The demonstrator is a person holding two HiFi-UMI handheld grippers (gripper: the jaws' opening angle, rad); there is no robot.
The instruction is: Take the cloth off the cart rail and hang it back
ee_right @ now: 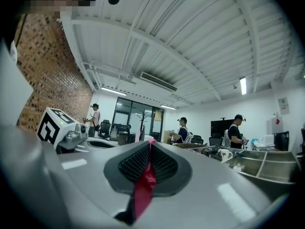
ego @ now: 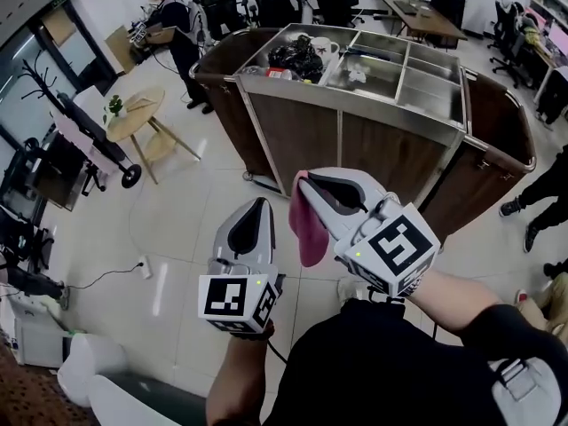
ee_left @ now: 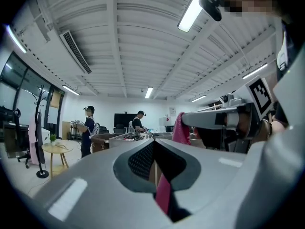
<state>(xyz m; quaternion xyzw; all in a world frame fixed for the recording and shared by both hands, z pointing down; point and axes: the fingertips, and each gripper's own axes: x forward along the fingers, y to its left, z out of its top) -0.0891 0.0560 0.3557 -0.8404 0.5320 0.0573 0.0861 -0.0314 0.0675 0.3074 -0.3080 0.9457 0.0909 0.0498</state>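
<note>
- Cloth [ego: 308, 229], pink: hanging free in the air from the right gripper's tips and drooping toward 6 o'clock. It is touching no part of the cart, which is standing off at 12 o'clock.
- Right gripper [ego: 304, 179]: jaws clamping tight on a fold of the cloth. Its own view is showing pink fabric running down the seam between them.
- Left gripper [ego: 260, 205]: hovering just beside the cloth at 9 o'clock, with its jaws drawn almost together and leaving only a thin slit. A pink strip [ee_left: 162, 194] is sitting low in that slit. I cannot tell whether it is part of the cloth.
- Progress, as a judgement: the taking-off half is looking done, the cloth being clear of the cart. The hanging back is remaining: carrying it to the rail, draping it over and letting go. I cannot tell which rail is meant.
- Cart [ego: 355, 98]: steel rim over wood panels, with the top tray divided into compartments.
- Compartment at the tray's 10 o'clock corner: holding a dark bundled heap [ego: 293, 58] and a white cup [ego: 325, 48].
- Middle compartment: holding a small pale item [ego: 357, 75], too small to name.
- Compartments toward 2 o'clock [ego: 432, 85]: showing nothing readable.
- Side bags, dark, at the 9 o'clock [ego: 222, 74] and 3 o'clock [ego: 501, 118] ends: contents hidden.
</note>
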